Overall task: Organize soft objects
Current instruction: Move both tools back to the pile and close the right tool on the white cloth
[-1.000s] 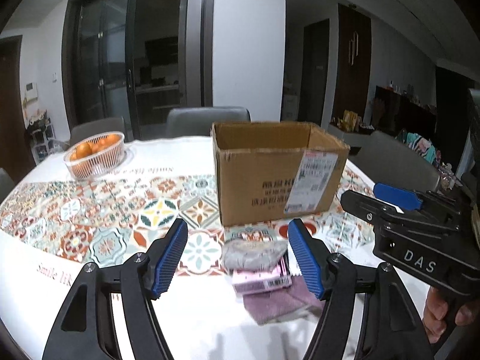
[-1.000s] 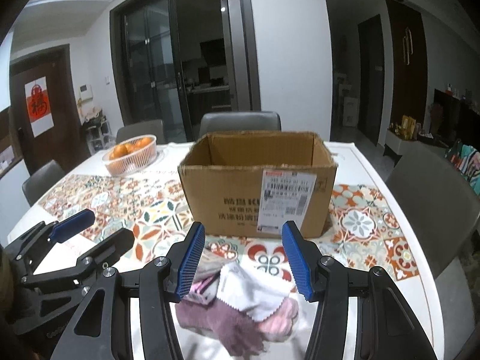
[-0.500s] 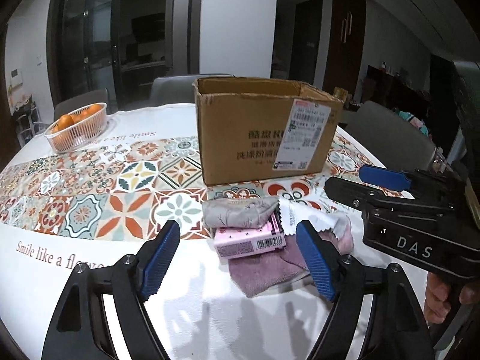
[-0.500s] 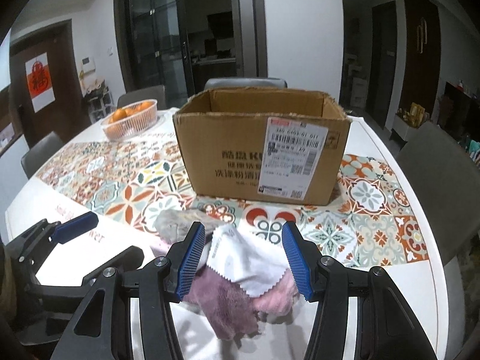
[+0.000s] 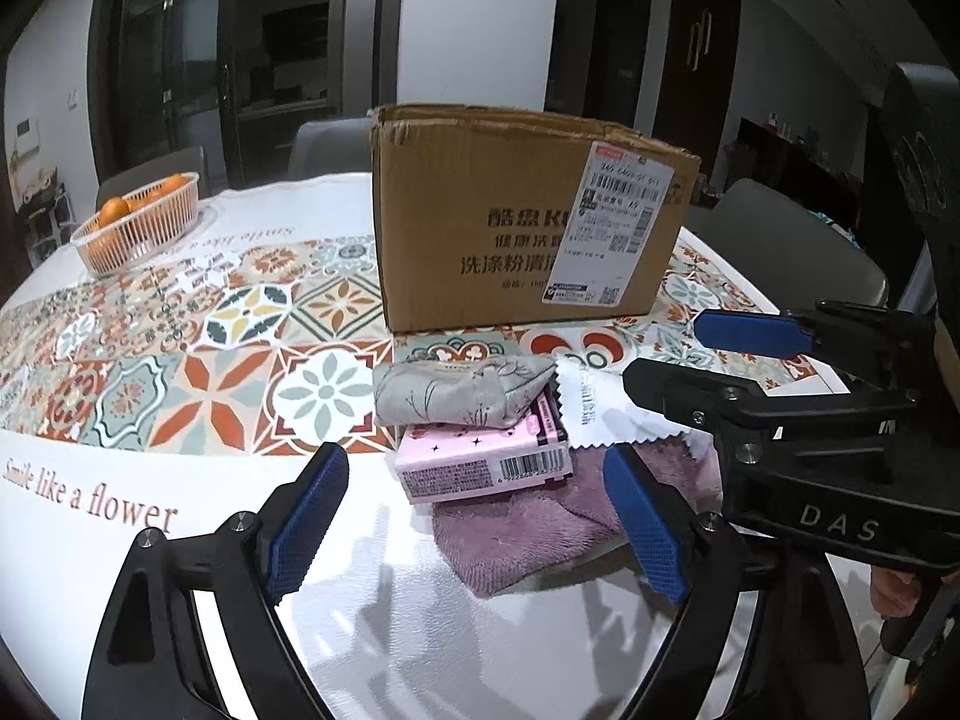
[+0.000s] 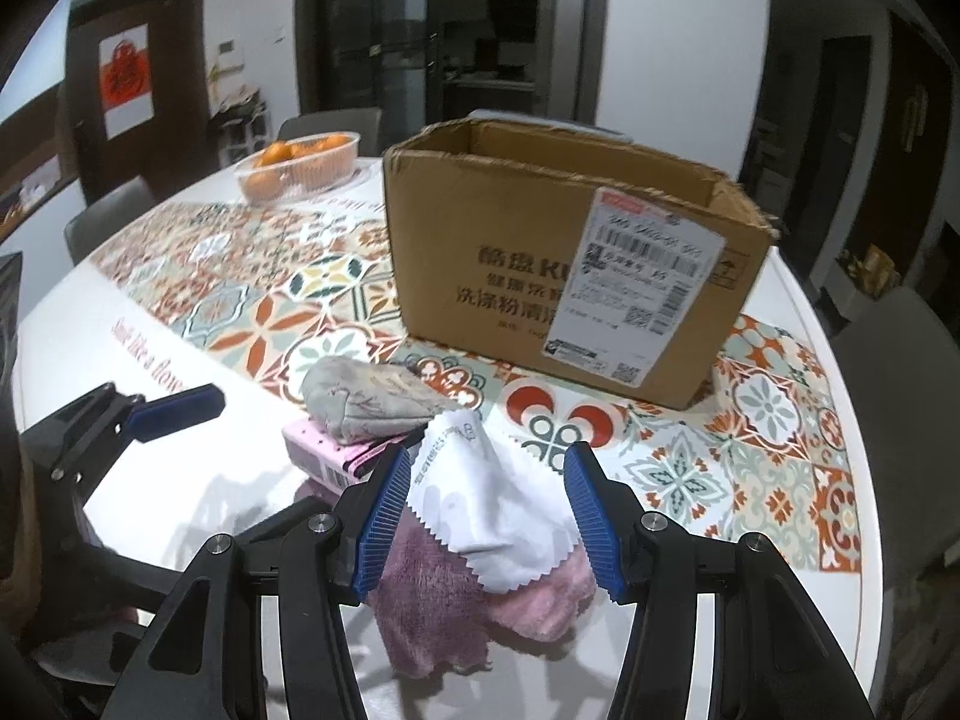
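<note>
I am at the beginning of the sorting, I think: the soft things lie in one small heap on the table, and nothing is between my fingers yet. My left gripper is wide open, low in the middle of the left view, with the heap just above it in the frame. My right gripper is wide open too, and the white cloth lies between its two blue pads, a little further away, in the lower middle of the right view.

The cardboard box stands above the heap in both views, with its top open. I judge it to be the place where the soft things should go, but its inside is not visible to me.

For the next move, I would lower the right gripper and close on the white cloth, because it lies on top. It is thin, smooth, with a zigzag edge, so it can slip or fold. Under it are a fluffy purple towel and a pink one, thick and loose. The grey cloth, with a fine flower print, rests folded on a pink packet, which has flat sides and a barcode. The packet looks firmer than the cloths.
</note>
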Tool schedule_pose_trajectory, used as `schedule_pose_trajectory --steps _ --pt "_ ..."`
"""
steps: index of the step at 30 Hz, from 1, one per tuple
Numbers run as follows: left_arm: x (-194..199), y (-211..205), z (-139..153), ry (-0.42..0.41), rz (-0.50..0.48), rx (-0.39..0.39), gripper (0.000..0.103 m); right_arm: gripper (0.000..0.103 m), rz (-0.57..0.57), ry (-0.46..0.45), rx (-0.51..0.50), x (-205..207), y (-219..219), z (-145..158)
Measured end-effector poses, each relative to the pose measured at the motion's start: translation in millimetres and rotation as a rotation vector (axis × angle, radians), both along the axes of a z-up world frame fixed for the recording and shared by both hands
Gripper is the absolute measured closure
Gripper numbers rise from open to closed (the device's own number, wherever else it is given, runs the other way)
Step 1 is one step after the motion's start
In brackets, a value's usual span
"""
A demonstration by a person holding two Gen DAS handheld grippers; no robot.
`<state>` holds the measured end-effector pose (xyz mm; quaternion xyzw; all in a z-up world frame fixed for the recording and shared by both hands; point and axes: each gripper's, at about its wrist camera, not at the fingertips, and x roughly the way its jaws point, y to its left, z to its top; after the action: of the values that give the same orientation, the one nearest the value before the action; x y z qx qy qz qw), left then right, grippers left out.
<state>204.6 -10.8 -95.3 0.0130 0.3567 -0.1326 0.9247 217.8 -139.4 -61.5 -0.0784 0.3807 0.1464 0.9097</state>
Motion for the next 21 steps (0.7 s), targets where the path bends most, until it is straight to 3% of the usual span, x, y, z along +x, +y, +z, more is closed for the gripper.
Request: schedule_pose_trajectory --steps 12,21 --pt "15 -1 -13 0.023 -0.001 -0.017 0.015 0.049 0.077 0.062 -0.02 24 7 -14" --pt "28 -3 -22 0.052 -0.005 -0.029 0.016 0.064 0.099 0.123 0.014 39 9 -25"
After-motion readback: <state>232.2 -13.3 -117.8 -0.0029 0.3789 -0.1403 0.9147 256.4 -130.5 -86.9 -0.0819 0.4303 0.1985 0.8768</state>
